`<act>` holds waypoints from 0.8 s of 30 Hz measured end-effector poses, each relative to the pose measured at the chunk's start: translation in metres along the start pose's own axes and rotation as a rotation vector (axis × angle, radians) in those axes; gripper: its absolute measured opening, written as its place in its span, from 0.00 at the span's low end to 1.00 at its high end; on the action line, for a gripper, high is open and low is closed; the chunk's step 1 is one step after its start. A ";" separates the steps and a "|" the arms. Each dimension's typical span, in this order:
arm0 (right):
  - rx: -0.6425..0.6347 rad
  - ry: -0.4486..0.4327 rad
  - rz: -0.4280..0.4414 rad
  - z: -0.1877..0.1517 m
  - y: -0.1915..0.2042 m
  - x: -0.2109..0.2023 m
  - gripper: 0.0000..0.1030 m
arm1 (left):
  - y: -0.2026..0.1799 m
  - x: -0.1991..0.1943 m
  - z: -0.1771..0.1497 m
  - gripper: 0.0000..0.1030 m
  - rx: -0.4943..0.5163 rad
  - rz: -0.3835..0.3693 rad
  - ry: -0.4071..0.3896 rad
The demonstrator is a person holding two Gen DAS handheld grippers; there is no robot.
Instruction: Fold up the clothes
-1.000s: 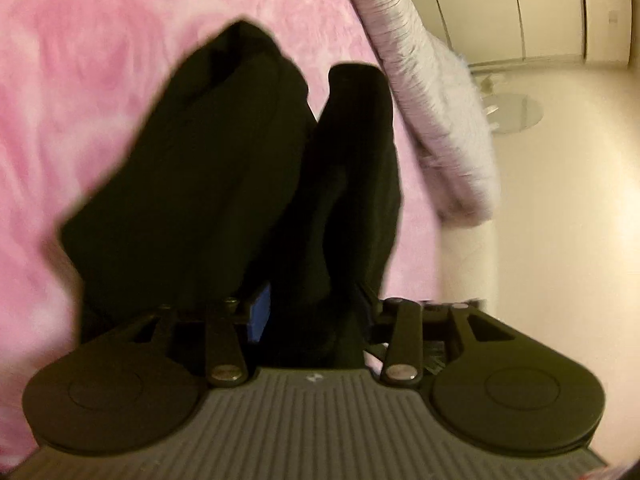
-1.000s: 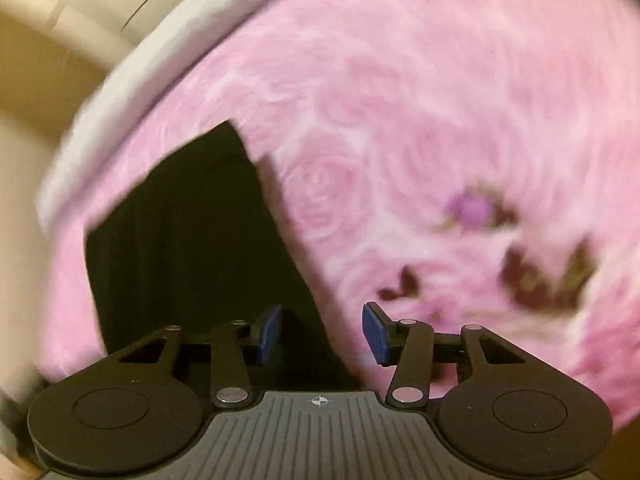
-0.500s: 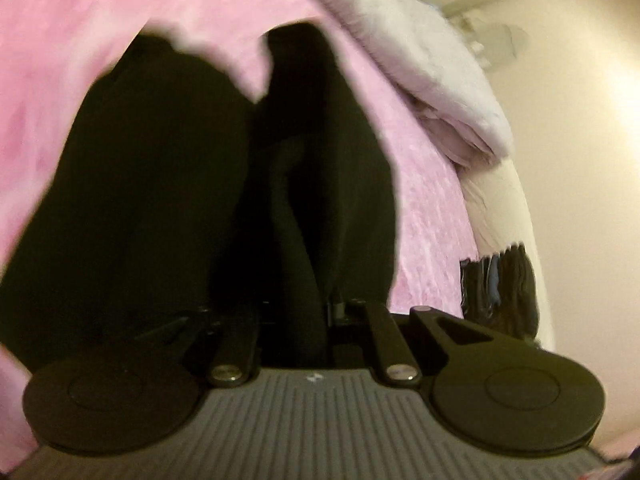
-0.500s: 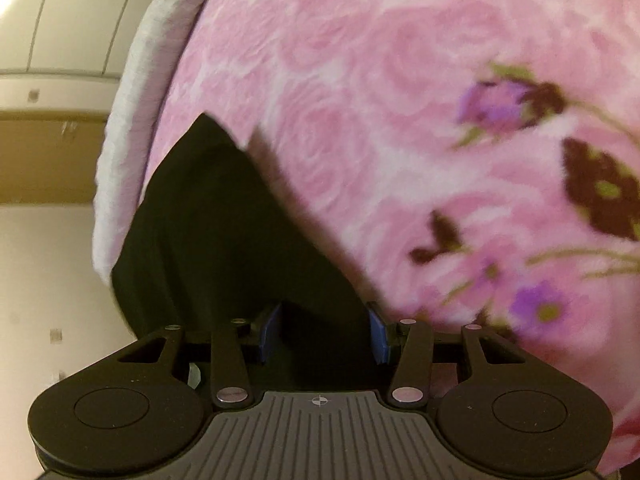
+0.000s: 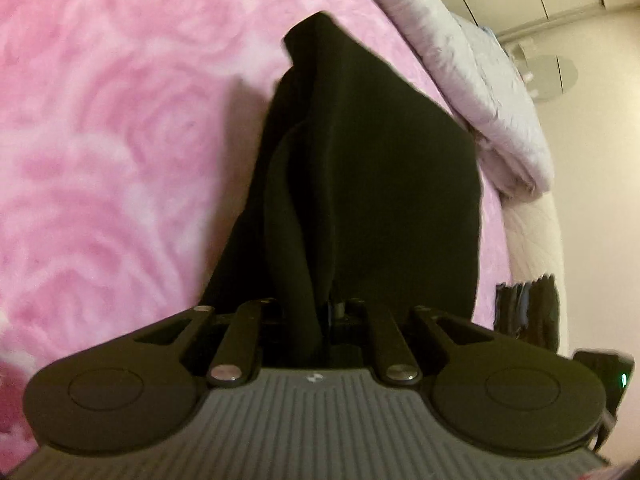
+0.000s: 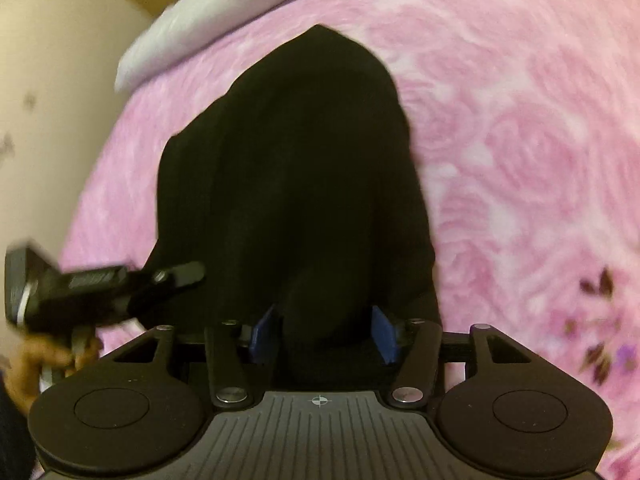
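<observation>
Left gripper (image 5: 326, 312): fingers clenched on a bunched fold of the black garment (image 5: 372, 184). Garment lies on the pink rose blanket (image 5: 120, 160) near the bed's edge, close to the white fluffy blanket (image 5: 480, 80). Right gripper (image 6: 324, 330): blue finger pads (image 6: 383, 334) sit either side of a fold; probably gripping, blur makes contact unclear.

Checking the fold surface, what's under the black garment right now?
The pink floral blanket shows around the black garment, so it presumably runs beneath. Anything else under the cloth is covered and cannot be seen.
</observation>
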State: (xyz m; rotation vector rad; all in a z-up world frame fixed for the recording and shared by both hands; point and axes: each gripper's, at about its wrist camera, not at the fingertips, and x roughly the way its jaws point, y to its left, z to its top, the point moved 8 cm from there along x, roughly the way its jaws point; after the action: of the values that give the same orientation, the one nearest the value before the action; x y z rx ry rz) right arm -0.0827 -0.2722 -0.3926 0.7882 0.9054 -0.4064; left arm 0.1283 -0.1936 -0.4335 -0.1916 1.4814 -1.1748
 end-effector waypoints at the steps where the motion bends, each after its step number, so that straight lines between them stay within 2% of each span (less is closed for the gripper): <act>1: -0.029 -0.007 -0.012 -0.003 0.002 -0.003 0.54 | -0.002 -0.002 0.003 0.10 0.009 -0.006 -0.001; 4: 0.042 -0.022 0.006 -0.005 -0.011 -0.014 0.54 | -0.014 -0.009 0.002 0.14 0.053 -0.022 0.007; 7: 0.137 -0.063 0.013 -0.002 -0.027 -0.029 0.54 | -0.015 -0.030 -0.010 0.15 0.048 0.001 0.011; 10: 0.103 -0.100 -0.007 -0.006 -0.027 -0.044 0.54 | -0.014 -0.054 -0.018 0.17 0.042 0.051 -0.033; 12: 0.094 -0.100 -0.035 -0.011 -0.026 -0.049 0.54 | -0.020 -0.071 -0.028 0.17 0.072 0.106 -0.065; 14: 0.105 -0.124 -0.022 -0.015 -0.023 -0.060 0.54 | -0.031 -0.084 -0.040 0.17 0.115 0.115 -0.074; 19: 0.073 -0.090 -0.037 -0.029 -0.011 -0.061 0.54 | -0.039 -0.073 -0.086 0.17 0.076 0.059 0.051; 22: 0.086 -0.037 -0.035 -0.052 -0.013 -0.049 0.54 | -0.029 -0.058 -0.103 0.17 0.033 0.053 0.067; 23: 0.086 -0.039 -0.036 -0.059 -0.014 -0.044 0.51 | -0.026 -0.055 -0.106 0.16 0.035 0.065 0.063; 24: 0.104 -0.042 -0.032 -0.064 -0.014 -0.040 0.49 | -0.022 -0.054 -0.106 0.07 0.042 0.092 0.056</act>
State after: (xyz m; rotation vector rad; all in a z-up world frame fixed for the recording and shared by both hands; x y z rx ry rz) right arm -0.1490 -0.2338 -0.3893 0.8579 0.8634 -0.4996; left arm 0.0471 -0.1099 -0.4014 -0.0615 1.4973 -1.1445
